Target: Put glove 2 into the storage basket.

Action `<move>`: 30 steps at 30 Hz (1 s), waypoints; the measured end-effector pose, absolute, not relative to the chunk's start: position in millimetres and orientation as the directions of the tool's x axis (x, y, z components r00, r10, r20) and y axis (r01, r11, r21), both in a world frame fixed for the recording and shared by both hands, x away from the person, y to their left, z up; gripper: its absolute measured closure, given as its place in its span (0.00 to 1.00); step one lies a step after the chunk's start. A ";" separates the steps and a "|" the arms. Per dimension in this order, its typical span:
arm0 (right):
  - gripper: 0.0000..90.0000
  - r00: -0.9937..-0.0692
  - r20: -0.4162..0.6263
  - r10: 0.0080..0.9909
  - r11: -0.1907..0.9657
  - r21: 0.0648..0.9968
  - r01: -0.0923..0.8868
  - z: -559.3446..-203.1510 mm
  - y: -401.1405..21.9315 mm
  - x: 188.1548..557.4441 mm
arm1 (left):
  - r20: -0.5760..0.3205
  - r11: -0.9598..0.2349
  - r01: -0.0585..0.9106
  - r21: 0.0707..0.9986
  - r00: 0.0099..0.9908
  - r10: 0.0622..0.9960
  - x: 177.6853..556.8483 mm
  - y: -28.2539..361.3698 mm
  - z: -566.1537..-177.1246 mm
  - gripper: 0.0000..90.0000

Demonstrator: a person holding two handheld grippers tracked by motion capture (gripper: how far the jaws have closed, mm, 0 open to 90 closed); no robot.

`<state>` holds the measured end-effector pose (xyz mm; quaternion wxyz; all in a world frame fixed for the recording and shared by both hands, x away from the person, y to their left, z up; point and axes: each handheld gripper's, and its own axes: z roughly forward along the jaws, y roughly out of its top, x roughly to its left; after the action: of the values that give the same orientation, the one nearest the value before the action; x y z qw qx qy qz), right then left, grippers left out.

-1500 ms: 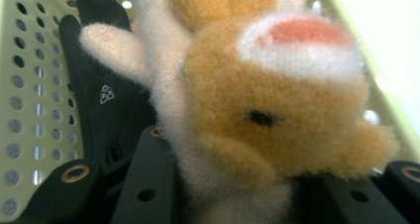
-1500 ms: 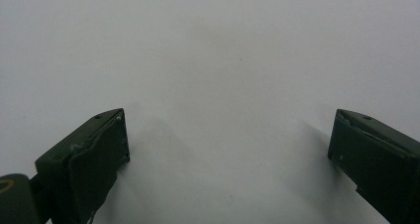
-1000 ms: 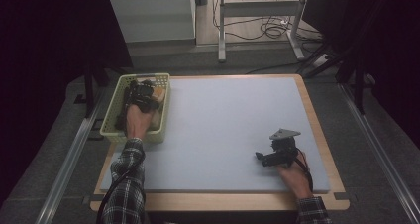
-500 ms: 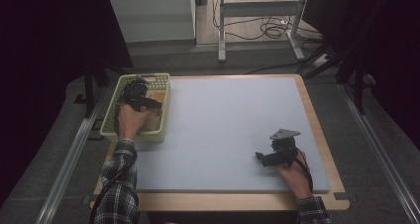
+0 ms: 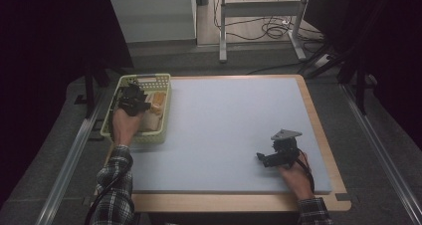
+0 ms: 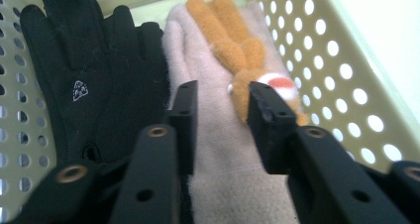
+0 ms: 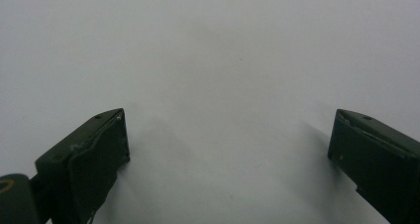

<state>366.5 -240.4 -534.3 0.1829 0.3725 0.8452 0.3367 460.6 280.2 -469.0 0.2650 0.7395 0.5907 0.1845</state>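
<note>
A pale green perforated basket [image 5: 110, 128] stands at the table's left edge. It holds a black glove [image 6: 94, 70], a beige knit glove [image 6: 218, 149] and an orange plush piece [image 6: 237, 40] that lies on the beige one. My left gripper [image 5: 135, 99] is down inside the basket. Its jaws have just been closing, and they now pinch the beige glove [image 5: 153, 119], whose fabric runs up between the pads [image 6: 185, 115]. My right gripper [image 5: 263, 158] rests low over the mat near the front right. It is open, and only bare mat lies between its fingers [image 7: 99, 144].
A light grey mat [image 5: 229, 125] covers most of the wooden table [image 5: 318, 130]. Metal rails run along both sides of the table. Behind its far edge are a metal frame's legs and cables on the floor.
The left hand and its gripper have shifted a little to the left and towards the person inside the basket. The right hand has kept still.
</note>
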 end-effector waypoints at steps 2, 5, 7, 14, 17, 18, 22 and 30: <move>0.02 -0.655 -0.059 0.753 0.496 0.706 0.506 -534.3 -240.4 366.5 | -0.039 -0.169 0.769 0.616 0.245 0.969 458.9 281.3 -469.2 0.81; 0.02 -0.655 -0.058 0.753 0.496 0.706 0.506 -534.3 -240.4 366.5 | -0.063 -0.161 0.769 0.618 0.253 0.966 456.9 282.7 -468.4 0.83; 0.02 -0.655 -0.058 0.753 0.495 0.706 0.507 -534.3 -240.4 366.5 | -0.062 -0.160 0.762 0.628 0.254 0.965 455.4 283.3 -466.9 0.76; 0.02 -0.656 -0.059 0.753 0.496 0.706 0.506 -534.3 -240.4 366.4 | -0.045 -0.171 0.730 0.662 0.266 0.963 449.1 282.8 -460.7 0.49; 0.02 -0.656 -0.059 0.753 0.496 0.706 0.506 -534.3 -240.4 366.5 | -0.048 -0.174 0.723 0.668 0.275 0.960 447.4 283.3 -458.5 0.39; 0.02 -0.656 -0.059 0.753 0.496 0.706 0.506 -534.3 -240.3 366.4 | -0.049 -0.176 0.722 0.669 0.278 0.959 446.8 283.3 -457.9 0.37; 0.02 -0.655 -0.059 0.753 0.496 0.706 0.506 -534.3 -240.3 366.4 | -0.048 -0.176 0.718 0.673 0.280 0.959 443.9 283.0 -456.4 0.29; 0.02 -0.656 -0.060 0.753 0.497 0.705 0.506 -534.2 -240.4 366.4 | -0.053 -0.180 0.708 0.683 0.293 0.955 436.4 285.5 -456.3 0.21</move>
<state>366.4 -240.4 -534.2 0.1834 0.3721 0.8456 0.3359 436.4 285.5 -456.3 0.3103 0.7419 0.5602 0.1987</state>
